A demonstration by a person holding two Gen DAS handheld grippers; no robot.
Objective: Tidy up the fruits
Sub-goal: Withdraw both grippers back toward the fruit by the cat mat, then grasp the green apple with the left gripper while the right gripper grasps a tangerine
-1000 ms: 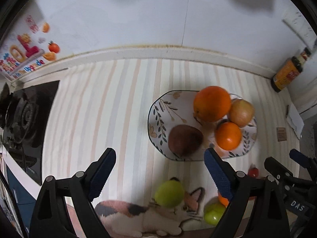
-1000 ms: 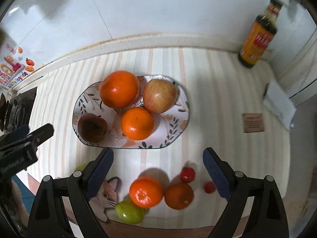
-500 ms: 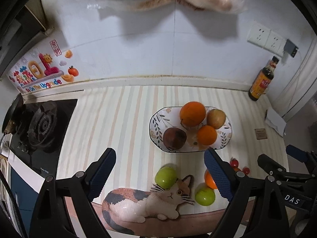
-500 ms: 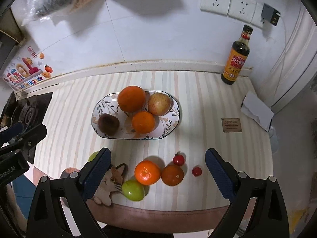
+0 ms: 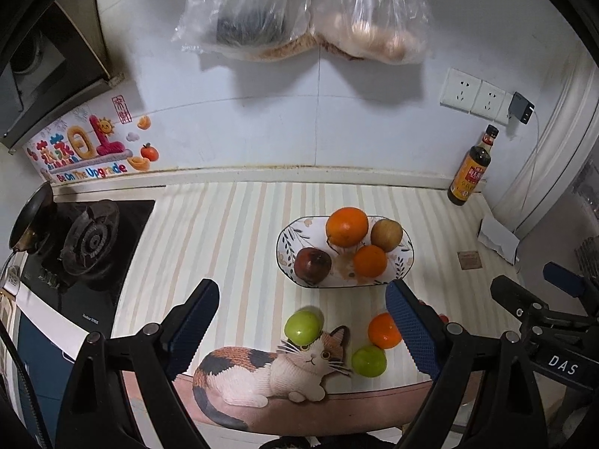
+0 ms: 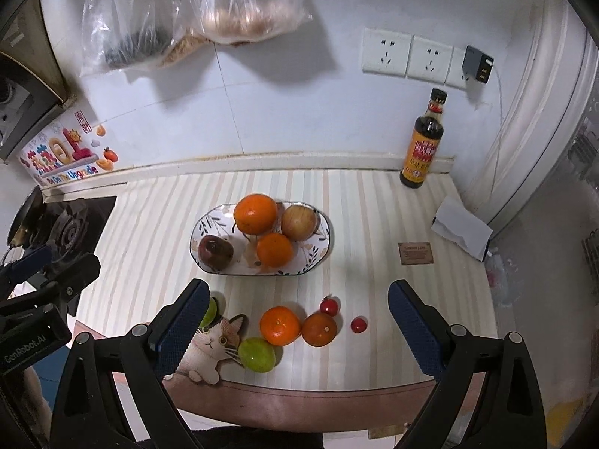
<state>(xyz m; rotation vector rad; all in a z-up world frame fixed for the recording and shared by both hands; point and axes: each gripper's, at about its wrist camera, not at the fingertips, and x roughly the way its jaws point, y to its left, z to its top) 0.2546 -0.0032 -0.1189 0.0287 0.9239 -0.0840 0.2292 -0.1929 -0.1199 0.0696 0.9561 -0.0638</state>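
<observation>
An oval leaf-patterned plate (image 5: pixel 284 247) (image 6: pixel 322 250) on the striped counter holds a big orange (image 5: pixel 346 225) (image 6: pixel 255 213), a pale apple (image 5: pixel 386 234) (image 6: pixel 299 222), a small orange (image 5: pixel 370 260) (image 6: pixel 274 249) and a dark red apple (image 5: pixel 312 265) (image 6: pixel 215 252). Near the front edge lie two green apples (image 5: pixel 303 326) (image 5: pixel 368 361), two mandarins (image 6: pixel 280 325) (image 6: pixel 319 329) and two cherry tomatoes (image 6: pixel 329 305) (image 6: pixel 358 324). My left gripper (image 5: pixel 302 323) and right gripper (image 6: pixel 295 321) hang high above the front fruit, both open and empty.
A gas stove (image 5: pixel 88 239) with a pan sits at the left. A sauce bottle (image 6: pixel 423 146), a folded white paper (image 6: pixel 462 232) and a small brown card (image 6: pixel 415 253) are at the right. Plastic bags (image 5: pixel 310 11) hang on the wall. A cat picture (image 5: pixel 277 370) decorates the counter's front edge.
Both grippers have risen and pulled back from the counter, so the fruit looks smaller and the wall, sockets and hanging bags have come into view. The fruit has not moved.
</observation>
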